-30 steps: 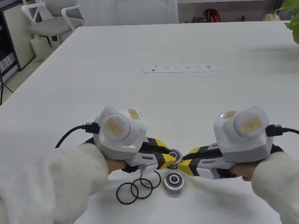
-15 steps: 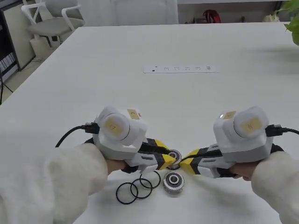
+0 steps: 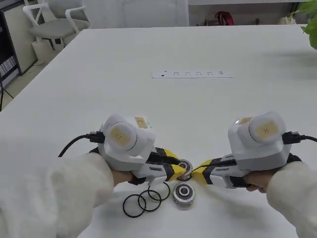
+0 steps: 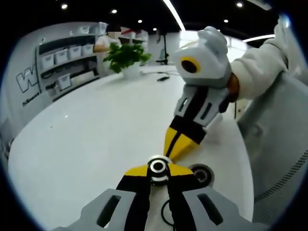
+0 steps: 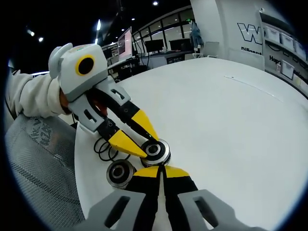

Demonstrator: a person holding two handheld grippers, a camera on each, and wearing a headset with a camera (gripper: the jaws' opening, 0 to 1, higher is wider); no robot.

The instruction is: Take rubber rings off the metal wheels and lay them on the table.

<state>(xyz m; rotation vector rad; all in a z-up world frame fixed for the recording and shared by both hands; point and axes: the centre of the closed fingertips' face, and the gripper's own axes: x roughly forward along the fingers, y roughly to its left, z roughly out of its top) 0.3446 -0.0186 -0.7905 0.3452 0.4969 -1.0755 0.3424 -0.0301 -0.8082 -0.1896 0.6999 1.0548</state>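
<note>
My left gripper is shut on a small metal wheel, held just above the white table; the wheel sits between its yellow tips. My right gripper comes in from the right with its jaws shut, tips against the wheel's rim. Whether rubber is pinched between them I cannot tell. A second wheel lies flat on the table below. Three black rubber rings lie overlapping to its left.
A white power strip lies further out on the table. A white chair stands off the far left corner. A green plant stands at the far right. A person's sleeves frame the near edge.
My right gripper has drawn slightly back to the right and tipped, its tips still at the held wheel. The left gripper, the loose wheel and the rings have kept their places.
</note>
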